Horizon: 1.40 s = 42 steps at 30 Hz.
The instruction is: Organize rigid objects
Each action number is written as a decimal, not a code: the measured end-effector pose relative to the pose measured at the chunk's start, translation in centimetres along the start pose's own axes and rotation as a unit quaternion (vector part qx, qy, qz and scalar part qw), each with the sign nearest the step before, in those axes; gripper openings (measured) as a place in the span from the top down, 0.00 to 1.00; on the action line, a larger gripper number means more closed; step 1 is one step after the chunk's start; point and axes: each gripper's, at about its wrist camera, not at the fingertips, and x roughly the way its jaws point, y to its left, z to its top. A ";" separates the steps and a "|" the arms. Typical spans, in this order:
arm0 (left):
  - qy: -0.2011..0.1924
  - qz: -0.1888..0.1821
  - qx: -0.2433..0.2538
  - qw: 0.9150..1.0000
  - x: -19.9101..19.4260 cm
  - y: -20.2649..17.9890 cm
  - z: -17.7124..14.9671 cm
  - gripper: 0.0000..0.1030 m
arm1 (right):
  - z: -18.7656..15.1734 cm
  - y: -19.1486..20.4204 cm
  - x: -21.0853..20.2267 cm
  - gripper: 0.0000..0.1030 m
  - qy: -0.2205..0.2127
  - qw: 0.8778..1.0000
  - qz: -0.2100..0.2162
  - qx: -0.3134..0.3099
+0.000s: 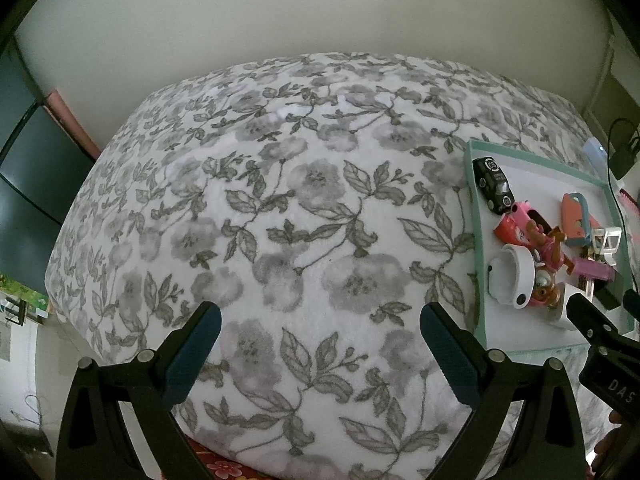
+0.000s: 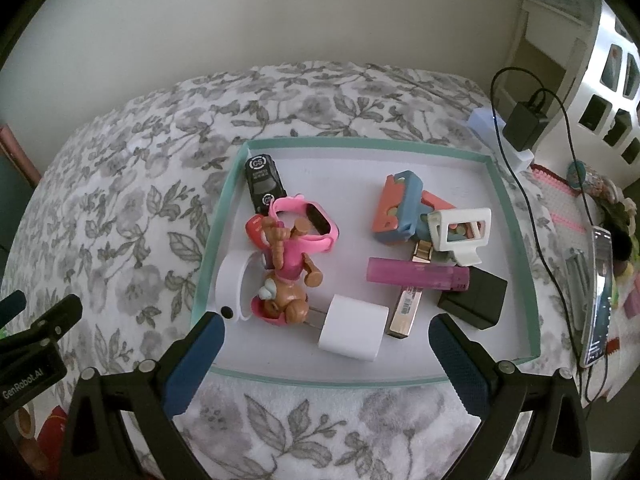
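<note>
All small items, among them the toy car (image 2: 264, 184), charger (image 2: 354, 333) and lighter (image 2: 418, 274), lie heaped inside the tray (image 2: 516, 264) on the bed (image 1: 280, 200), none on the blanket; both grippers, left (image 1: 320, 344) and right (image 2: 326, 350), hold jaws spread and empty, fitting either a filled tray or one awaiting sorting.

I see soft, dim, even light on both feeds, with only faint shadows. Fisheye bending curves the grey floral fleece blanket (image 1: 280, 200) and darkens the corners. The teal-rimmed white tray (image 2: 516, 216) stays fairly sharp, edges softer.
</note>
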 end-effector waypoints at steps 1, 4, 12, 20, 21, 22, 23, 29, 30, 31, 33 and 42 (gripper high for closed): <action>0.000 0.000 0.000 1.000 0.0 0.0 0.0 0.03 | 0.0 0.0 0.0 0.00 0.001 1.000 0.000 0.000; 0.000 0.000 0.000 1.000 0.0 -0.1 0.0 0.03 | 0.0 0.1 0.0 0.00 0.002 1.000 0.000 -0.002; -0.002 -0.001 0.011 1.000 0.0 -0.1 0.0 0.03 | 0.0 0.2 0.1 0.00 0.003 1.000 0.000 -0.008; -0.002 -0.002 0.013 1.000 0.0 0.0 0.0 0.03 | 0.1 0.1 0.1 0.00 0.003 1.000 0.001 -0.009; -0.002 -0.002 0.012 1.000 0.0 0.0 0.0 0.03 | 0.1 0.1 0.1 0.00 0.003 1.000 0.001 -0.009; -0.002 -0.002 0.012 1.000 0.0 0.0 0.0 0.03 | 0.1 0.1 0.1 0.00 0.003 1.000 0.001 -0.009; -0.001 -0.002 0.013 1.000 0.0 0.0 0.0 0.03 | 0.1 0.1 0.0 0.00 0.003 1.000 0.001 -0.009; -0.001 -0.002 0.013 1.000 0.0 0.0 0.0 0.03 | 0.1 0.1 0.1 0.00 0.003 1.000 0.001 -0.009; -0.001 -0.002 0.013 1.000 0.0 0.0 0.0 0.03 | 0.1 0.1 0.1 0.00 0.003 1.000 0.001 -0.009; -0.001 -0.003 0.013 1.000 0.0 0.0 0.0 0.03 | 0.1 0.1 0.1 0.00 0.003 1.000 0.001 -0.009; 0.000 -0.004 0.015 1.000 0.0 0.0 0.0 0.03 | 0.1 0.1 0.1 0.00 0.003 1.000 0.001 -0.009; 0.004 -0.006 0.017 1.000 0.1 0.0 0.0 0.03 | 0.1 0.1 0.1 0.00 0.003 1.000 0.001 -0.009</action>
